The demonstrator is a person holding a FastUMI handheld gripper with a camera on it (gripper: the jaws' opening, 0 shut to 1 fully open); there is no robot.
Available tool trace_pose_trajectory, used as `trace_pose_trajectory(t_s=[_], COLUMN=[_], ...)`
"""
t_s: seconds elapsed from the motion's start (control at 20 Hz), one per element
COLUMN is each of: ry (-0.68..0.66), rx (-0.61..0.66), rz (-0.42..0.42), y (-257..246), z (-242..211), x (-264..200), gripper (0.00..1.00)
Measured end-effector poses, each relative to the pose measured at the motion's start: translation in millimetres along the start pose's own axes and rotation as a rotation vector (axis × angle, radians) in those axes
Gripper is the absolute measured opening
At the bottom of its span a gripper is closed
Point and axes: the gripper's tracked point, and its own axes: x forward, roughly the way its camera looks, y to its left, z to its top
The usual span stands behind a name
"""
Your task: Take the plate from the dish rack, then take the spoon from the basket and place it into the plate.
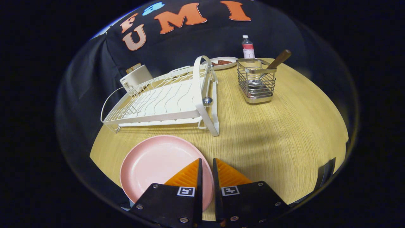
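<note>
1. Two fingers of the gripper (pixel 206 164) reach forward low over the wooden table (pixel 284 142), drawn close with only a narrow slit between them. The right edge of the pink plate (pixel 158 164) passes into that slit, so the fingers look pinched on the rim (whether both truly press on it is hard to judge from this angle).
2. Relative to the dish rack (pixel 164 101), the plate lies flat on the table just in front of it, nearer the gripper. The left finger covers part of the plate's rim.
3. The dish rack is white wire with a hoop handle, and holds no dishes in its visible slots.
4. To the right of the rack, well apart from it, stands the metal wire basket (pixel 256 82). The spoon (pixel 269 68) leans inside, its brown handle sticking up and to the right; its bowl is half hidden behind the wires.
5. Behind the rack's far right corner sits a small white dish (pixel 224 61) with something brown on it, too small to identify.
6. A bottle (pixel 248 47) stands beyond the basket.
7. A white boxy object (pixel 136 77) is partly hidden behind the rack's left end.
</note>
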Motion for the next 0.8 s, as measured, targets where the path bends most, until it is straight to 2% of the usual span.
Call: trace_pose_trajectory(t_s=[0.15, 0.3, 0.45, 0.65, 0.8], ry=[-0.064, -0.178, -0.302, -0.454, -0.502], rx=[-0.015, -0.038, -0.055, -0.043, -0.021], rz=[-0.006, -0.049, -0.087, -0.139, -0.151], y=[-3, -22, -41, -70, -88], z=[15, 43, 73, 113, 132], x=[-9, -18, -31, -42, -41], gripper=[0.24, 0.32, 0.46, 0.49, 0.49])
